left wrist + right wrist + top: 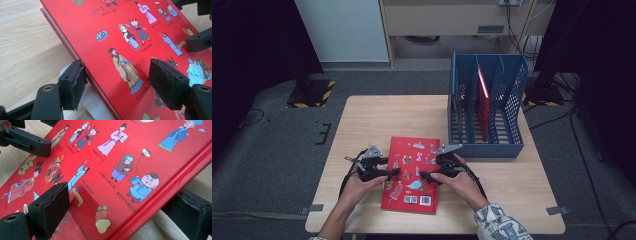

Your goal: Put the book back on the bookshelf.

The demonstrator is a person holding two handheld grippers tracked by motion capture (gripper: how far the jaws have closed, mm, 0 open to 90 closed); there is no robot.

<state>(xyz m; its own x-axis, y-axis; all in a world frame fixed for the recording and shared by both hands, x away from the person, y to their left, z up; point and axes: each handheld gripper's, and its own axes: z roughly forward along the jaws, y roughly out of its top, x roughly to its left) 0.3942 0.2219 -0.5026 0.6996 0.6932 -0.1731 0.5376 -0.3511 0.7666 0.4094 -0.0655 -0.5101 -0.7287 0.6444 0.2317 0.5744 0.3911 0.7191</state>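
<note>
Red book (140,165) w/ cartoon figures spans frame, spine edge lower right; own jaws straddle it, other gripper's jaw (27,142) upper left.

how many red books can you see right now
2. One red book lies flat on the table between the two grippers; another red book stands upright in the blue file rack. Others may be hidden there.

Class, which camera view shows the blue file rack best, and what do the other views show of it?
The high view: the blue rack stands whole at the table's far right, dividers visible, a red book upright in a middle slot. The left gripper view and the right gripper view look closely at the red picture book lying flat, so they tell nothing of the rack.
</note>
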